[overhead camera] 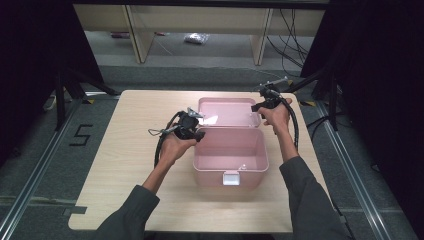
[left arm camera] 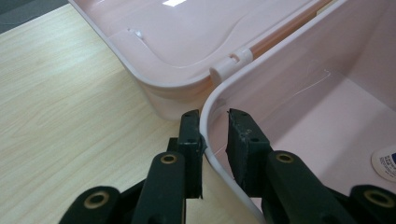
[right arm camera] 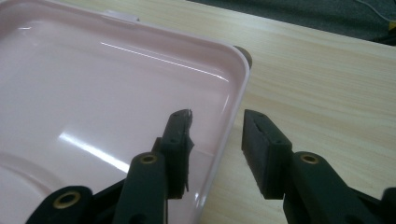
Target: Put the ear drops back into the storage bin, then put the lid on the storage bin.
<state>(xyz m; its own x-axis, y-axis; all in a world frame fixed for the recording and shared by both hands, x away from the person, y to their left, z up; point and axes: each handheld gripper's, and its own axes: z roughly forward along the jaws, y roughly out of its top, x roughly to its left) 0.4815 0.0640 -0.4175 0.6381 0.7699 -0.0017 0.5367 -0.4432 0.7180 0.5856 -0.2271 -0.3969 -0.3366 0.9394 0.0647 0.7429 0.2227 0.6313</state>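
A pink plastic box [overhead camera: 230, 172] stands open mid-table, its lid [overhead camera: 227, 111] laid back flat behind it on a white hinge [left arm camera: 231, 63]. My left gripper [overhead camera: 197, 134] is at the box's back-left corner. In the left gripper view its jaws [left arm camera: 215, 122] straddle the left wall [left arm camera: 280, 84], one pad outside and one inside, shut on the rim. My right gripper [overhead camera: 260, 106] is at the lid's right edge. In the right gripper view its jaws [right arm camera: 217, 122] stand either side of the lid's rim [right arm camera: 233, 93], and a gap shows at the outer pad.
The box has a white latch [overhead camera: 230, 177] on its front wall and a round sticker [left arm camera: 385, 161] on its floor. The wooden table [overhead camera: 135, 165] ends close behind the lid. Black stands and cables [overhead camera: 295, 45] flank the table on the floor.
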